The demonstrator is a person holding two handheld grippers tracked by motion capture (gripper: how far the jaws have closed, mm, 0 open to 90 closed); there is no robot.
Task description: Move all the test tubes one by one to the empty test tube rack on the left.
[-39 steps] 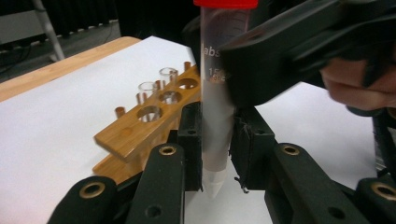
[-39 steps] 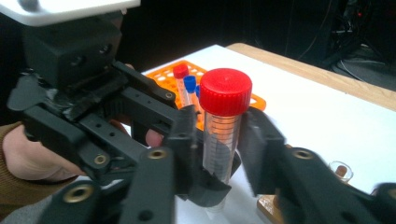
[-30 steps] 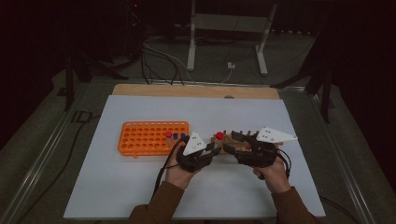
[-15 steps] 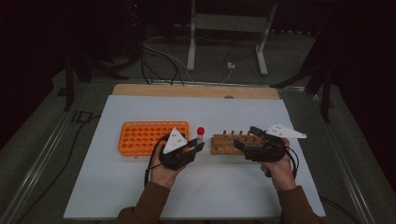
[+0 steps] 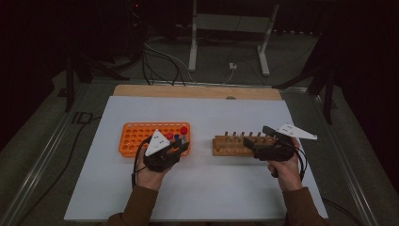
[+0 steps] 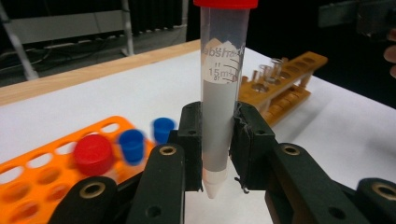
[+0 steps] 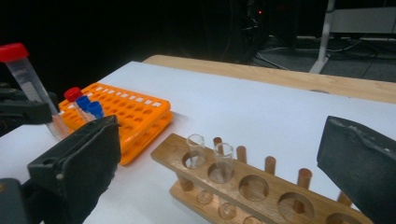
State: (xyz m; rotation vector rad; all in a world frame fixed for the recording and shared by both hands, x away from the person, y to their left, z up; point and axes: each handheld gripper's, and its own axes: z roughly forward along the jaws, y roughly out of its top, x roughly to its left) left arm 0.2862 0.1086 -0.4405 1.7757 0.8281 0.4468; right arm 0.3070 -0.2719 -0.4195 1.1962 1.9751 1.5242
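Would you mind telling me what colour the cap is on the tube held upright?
Red. The cap tops the tube, clearest in the left gripper view.

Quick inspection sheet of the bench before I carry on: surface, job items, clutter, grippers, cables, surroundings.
Surface: white table top, wooden strip along the far edge.
Job's things: red-capped tube, orange rack holding red and blue capped tubes, wooden rack with two glass tubes.
Clutter: nothing seen.
Grippers: left gripper shut on the tube; right gripper open, jaws just opened, nothing between.
Cables: loose on the floor behind.
Surroundings: dark, metal stand behind.
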